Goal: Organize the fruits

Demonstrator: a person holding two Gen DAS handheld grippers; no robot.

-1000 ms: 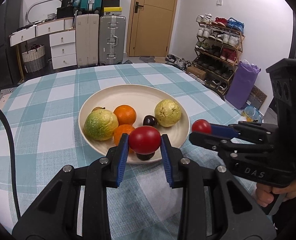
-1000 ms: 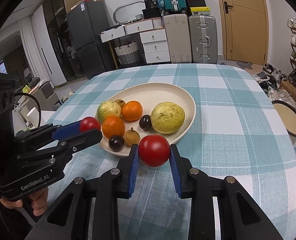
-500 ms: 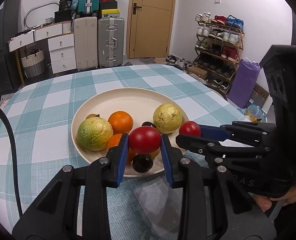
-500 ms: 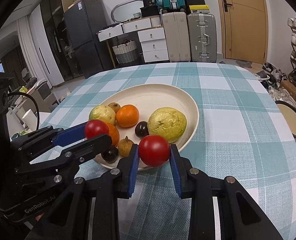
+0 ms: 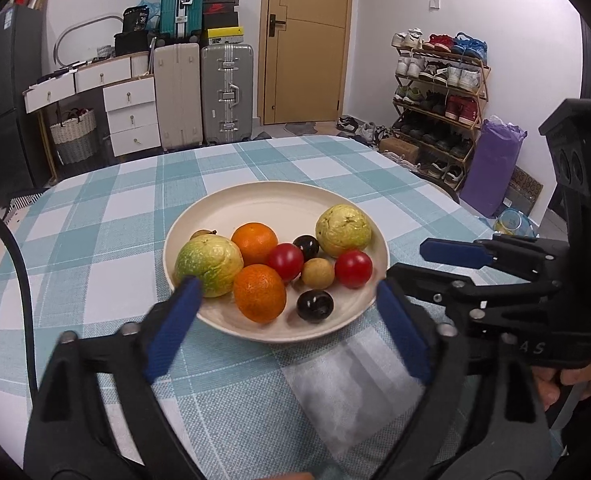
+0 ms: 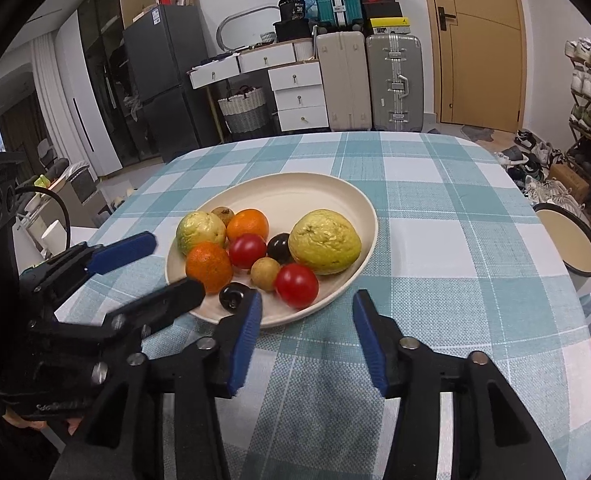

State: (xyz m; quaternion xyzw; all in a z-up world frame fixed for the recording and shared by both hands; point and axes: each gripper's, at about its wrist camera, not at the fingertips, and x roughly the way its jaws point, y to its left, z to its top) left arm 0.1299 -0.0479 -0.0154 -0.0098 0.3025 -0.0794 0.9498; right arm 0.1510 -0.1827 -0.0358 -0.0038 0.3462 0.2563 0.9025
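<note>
Both grippers hang over the near rim of the plate with nothing between their blue pads. Left gripper (image 5: 285, 322) has its jaws spread wide, having just been opening, and they frame the near half of the cream plate (image 5: 279, 200) from the front. Right gripper (image 6: 307, 336), also just opening, holds its jaws apart to a lesser width, with the plate's near right edge straight ahead of them.

Ahead of both tools, the checked tablecloth (image 5: 95, 248) carries the plate and all the fruit. A green-yellow guava (image 5: 208, 266) sits just beyond the left gripper's left pad, and a second, yellower guava (image 5: 343, 231) lies farther off, ahead of its right pad. Two oranges come next: one orange (image 5: 259, 293) close in front of the left gripper's gap, the other orange (image 5: 254, 242) behind it. A red tomato (image 5: 284, 261) rests in the middle of the pile, apart from the left gripper, and a second tomato (image 6: 296, 285) lies on the plate just ahead of the right gripper's open jaws, clear of both pads. Smaller still are a tan round fruit (image 5: 316, 273), two dark plums (image 5: 314, 306) (image 5: 306, 245), and a brownish fruit (image 5: 202, 234) half hidden at the back.
</note>
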